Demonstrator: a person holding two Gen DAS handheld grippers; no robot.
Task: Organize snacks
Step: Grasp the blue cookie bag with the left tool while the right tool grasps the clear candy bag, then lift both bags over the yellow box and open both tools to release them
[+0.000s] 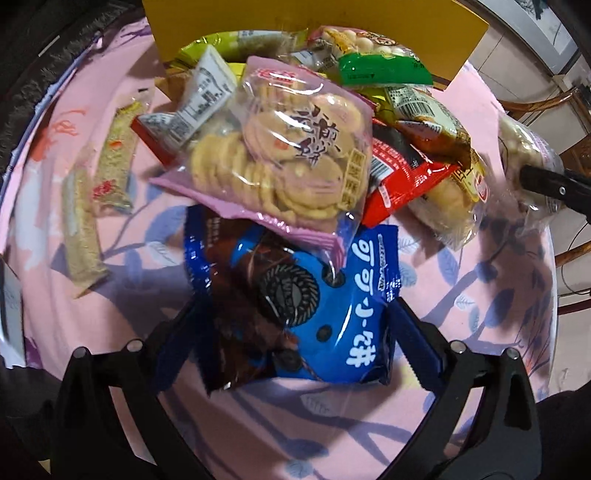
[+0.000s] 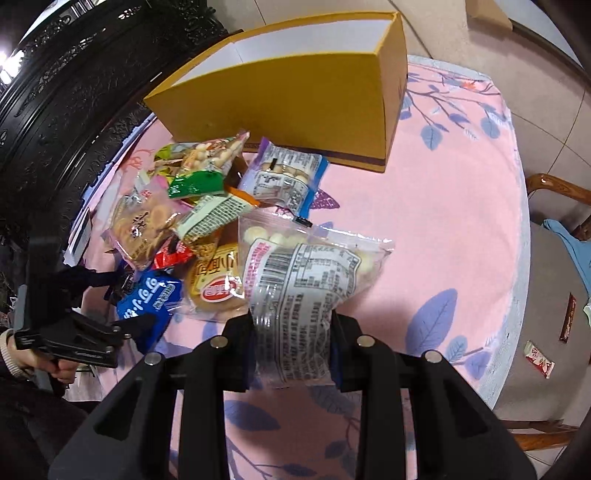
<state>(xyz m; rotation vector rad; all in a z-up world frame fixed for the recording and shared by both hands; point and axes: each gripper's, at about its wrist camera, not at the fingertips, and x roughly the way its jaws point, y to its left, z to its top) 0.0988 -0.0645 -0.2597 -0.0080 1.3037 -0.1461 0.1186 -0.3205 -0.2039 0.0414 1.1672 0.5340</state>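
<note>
Pale tiled floor (image 2: 461,29), wooden chair (image 2: 554,192), dark carved furniture (image 2: 55,92)

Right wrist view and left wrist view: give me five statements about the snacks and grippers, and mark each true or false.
1. The right gripper is shut on a clear bag of white balls. True.
2. The left gripper is clamped on a green packet. False: its fingers straddle the blue cookie packet, apparently not pressing it.
3. The yellow box holds several snacks. False: none show inside.
4. The tablecloth is pink with leaves. True.
5. The pink biscuit bag lies partly over the blue cookie packet. True.
</note>
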